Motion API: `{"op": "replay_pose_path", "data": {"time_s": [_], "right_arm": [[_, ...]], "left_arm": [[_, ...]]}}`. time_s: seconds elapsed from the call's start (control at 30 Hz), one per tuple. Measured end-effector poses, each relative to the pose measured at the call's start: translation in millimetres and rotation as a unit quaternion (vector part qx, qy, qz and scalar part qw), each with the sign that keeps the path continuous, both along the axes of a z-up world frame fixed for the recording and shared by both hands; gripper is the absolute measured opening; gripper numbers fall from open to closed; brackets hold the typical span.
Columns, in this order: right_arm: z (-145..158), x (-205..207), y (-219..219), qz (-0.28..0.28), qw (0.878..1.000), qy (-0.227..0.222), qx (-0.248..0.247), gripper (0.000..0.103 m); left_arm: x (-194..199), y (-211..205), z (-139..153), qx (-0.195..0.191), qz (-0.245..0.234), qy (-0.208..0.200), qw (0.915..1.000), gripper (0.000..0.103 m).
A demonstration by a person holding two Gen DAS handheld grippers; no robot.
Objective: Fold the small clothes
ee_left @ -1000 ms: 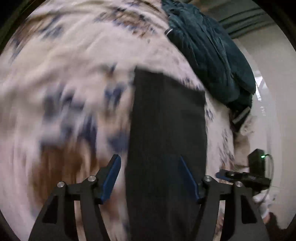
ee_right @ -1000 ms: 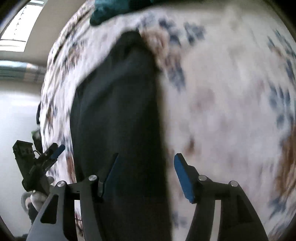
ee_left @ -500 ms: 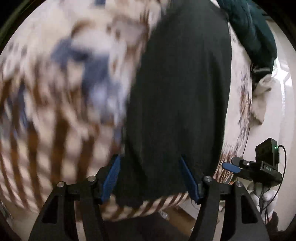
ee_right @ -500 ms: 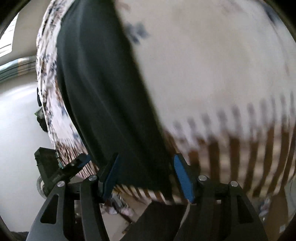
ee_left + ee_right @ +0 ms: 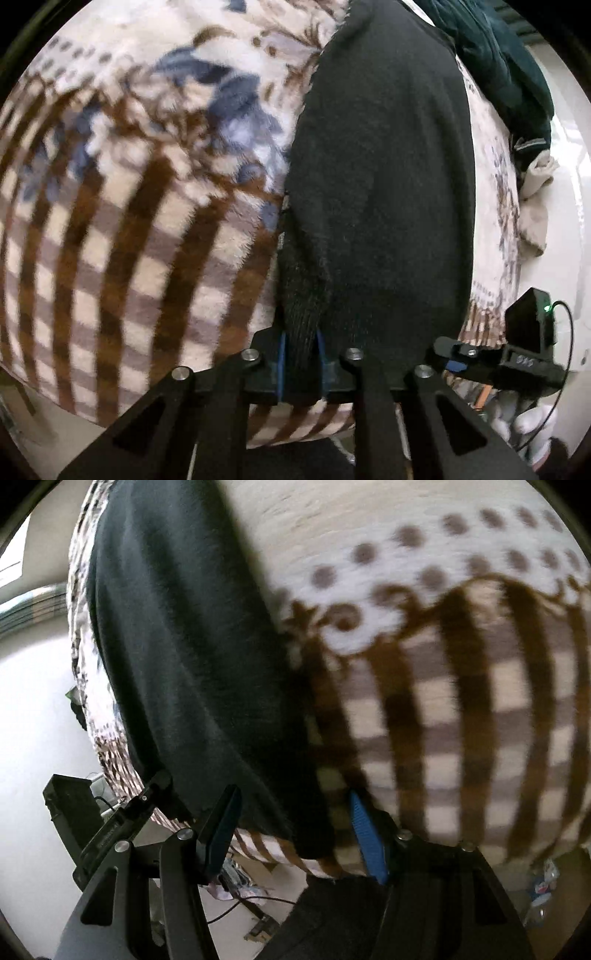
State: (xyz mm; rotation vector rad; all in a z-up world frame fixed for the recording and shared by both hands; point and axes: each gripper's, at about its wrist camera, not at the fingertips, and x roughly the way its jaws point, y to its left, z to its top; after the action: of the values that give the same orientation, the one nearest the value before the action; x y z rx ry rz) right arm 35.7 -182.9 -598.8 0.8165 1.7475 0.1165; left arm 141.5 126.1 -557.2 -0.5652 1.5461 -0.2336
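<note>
A black knitted garment lies lengthwise on a patterned blanket. My left gripper is shut on the garment's near left corner, at the blanket's near edge. In the right wrist view the same garment runs from the top left down to the near edge. My right gripper is open, its jaws either side of the garment's near right corner, with blue pads. The other gripper shows at the left.
The blanket has brown checks near its edge and blue flowers farther in. A dark teal garment and a beige cloth lie at the far right. Beyond the near edge the floor holds cables and clutter.
Both grippers have dropped back to the garment's near edge. My left gripper has closed on the near left corner. The right gripper has stayed open.
</note>
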Motion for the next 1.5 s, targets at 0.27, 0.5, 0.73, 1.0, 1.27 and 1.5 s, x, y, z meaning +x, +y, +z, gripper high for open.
{"op": "replay_pose_path", "data": {"time_s": [0.27,0.5,0.73,1.0,1.27,1.5], "right_arm": [[1,2,12,-0.037,0.998,-0.038,0.014,0.031],[45,5,25,-0.042,0.995,-0.093,0.012,0.013],[117,41,16,-0.057,0.984,-0.167,0.021,0.013],[157,154,-9,-0.083,0.965,-0.248,0.009,0.013],[166,275,-35,-0.087,0.953,-0.288,-0.026,0.008],[169,395,-43,-0.097,0.942,-0.316,-0.063,0.008]], "left_arm": [[-5,-9,-9,-0.016,-0.007,-0.02,0.9996,0.021],[-9,-30,41,-0.027,-0.022,-0.105,0.9939,0.01],[32,-14,108,-0.117,0.041,-0.155,0.9801,0.01],[141,-16,118,-0.16,0.052,-0.176,0.9698,0.01],[244,-22,118,-0.154,0.047,-0.194,0.9676,0.01],[371,-30,95,-0.162,0.076,-0.183,0.9667,0.01]]}}
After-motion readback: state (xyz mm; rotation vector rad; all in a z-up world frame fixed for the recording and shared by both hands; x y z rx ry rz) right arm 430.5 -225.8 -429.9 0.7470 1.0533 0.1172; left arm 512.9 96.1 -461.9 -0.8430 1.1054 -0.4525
